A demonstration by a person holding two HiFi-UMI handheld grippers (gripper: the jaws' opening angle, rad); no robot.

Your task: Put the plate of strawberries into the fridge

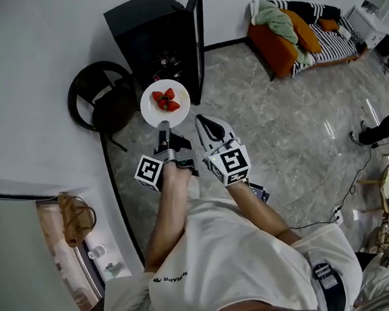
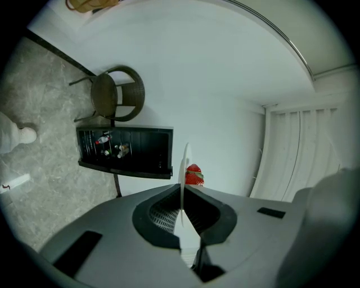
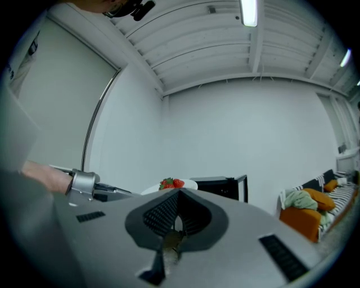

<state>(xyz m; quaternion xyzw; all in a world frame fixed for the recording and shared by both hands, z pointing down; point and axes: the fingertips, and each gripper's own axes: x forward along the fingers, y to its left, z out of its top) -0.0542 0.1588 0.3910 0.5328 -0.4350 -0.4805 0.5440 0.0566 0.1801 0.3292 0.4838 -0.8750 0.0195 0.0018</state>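
A white plate (image 1: 177,107) with several red strawberries (image 1: 164,100) is held in the air just in front of the open black fridge (image 1: 144,28). My left gripper (image 1: 164,126) is shut on the plate's near rim. In the left gripper view the plate (image 2: 183,169) stands edge-on between the jaws of the left gripper (image 2: 181,194), with strawberries (image 2: 194,175) beyond and the fridge (image 2: 126,151) to the left. My right gripper (image 1: 209,126) hovers beside it, shut and empty. The right gripper (image 3: 180,191) view shows the plate (image 3: 151,189) and strawberries (image 3: 171,183) just ahead.
The fridge door (image 1: 198,41) stands open to the right of the plate. A dark round chair (image 1: 103,98) is left of the fridge by the wall. An orange sofa (image 1: 286,38) with cushions sits at the far right. Cables lie on the marble floor (image 1: 294,129).
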